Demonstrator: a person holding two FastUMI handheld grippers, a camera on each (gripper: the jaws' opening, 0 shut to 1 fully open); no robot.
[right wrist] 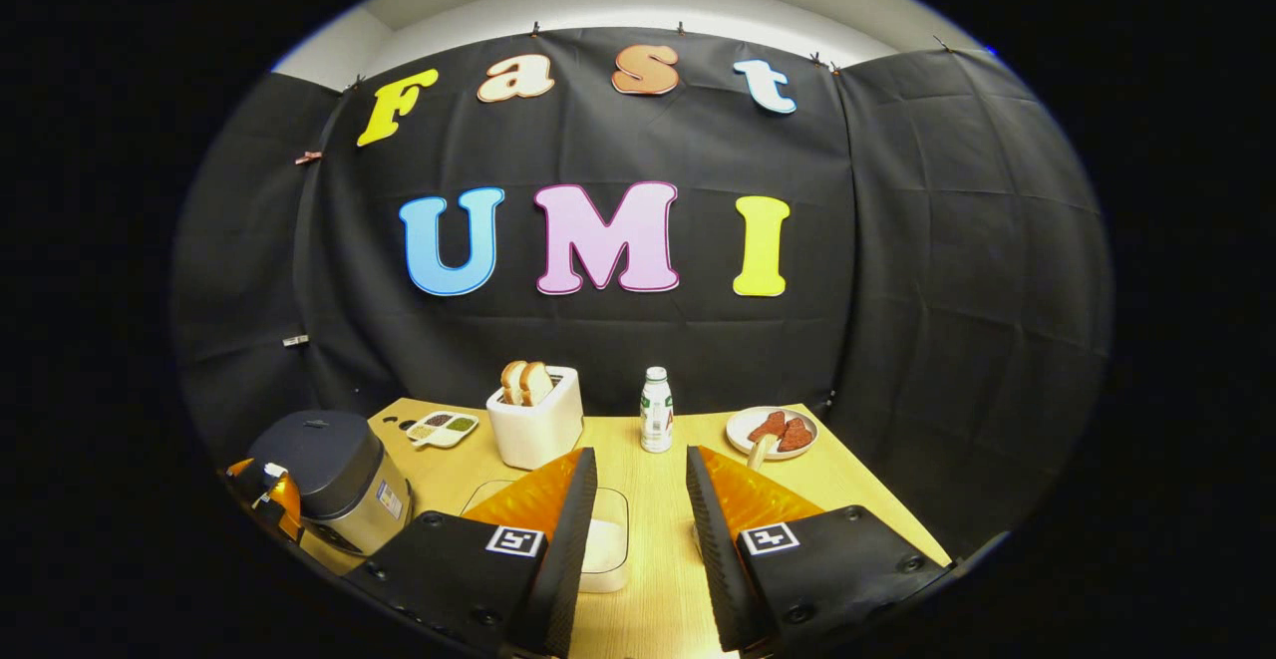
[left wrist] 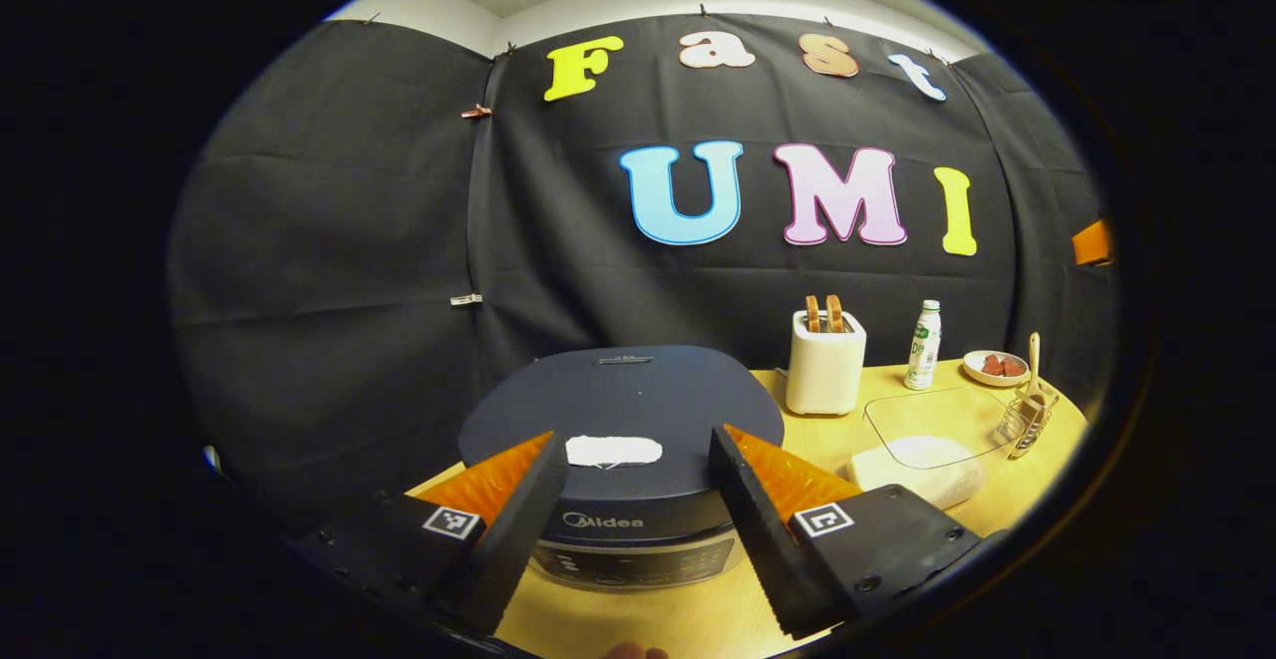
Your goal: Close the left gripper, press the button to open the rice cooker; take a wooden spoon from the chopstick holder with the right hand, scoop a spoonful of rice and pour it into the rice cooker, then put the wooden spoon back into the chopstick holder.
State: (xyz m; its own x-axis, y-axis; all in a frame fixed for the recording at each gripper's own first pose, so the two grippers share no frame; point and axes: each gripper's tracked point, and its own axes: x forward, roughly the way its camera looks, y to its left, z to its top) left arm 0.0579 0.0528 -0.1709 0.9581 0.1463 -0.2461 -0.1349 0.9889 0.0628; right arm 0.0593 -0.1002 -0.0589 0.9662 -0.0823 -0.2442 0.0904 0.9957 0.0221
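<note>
Two toast slices (right wrist: 525,381) in toaster (right wrist: 538,430) | rice cooker (left wrist: 623,425) lid down

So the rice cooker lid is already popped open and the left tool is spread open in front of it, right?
Not quite. The rice cooker lid is closed, lying flat, as the left gripper view shows. The rest holds: the left tool is spread open in front of it.

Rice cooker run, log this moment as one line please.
phase: start | rice cooker: lid shut | left tongs: open, in front of cooker | right tongs: open, empty | wooden spoon: in chopstick holder
</note>
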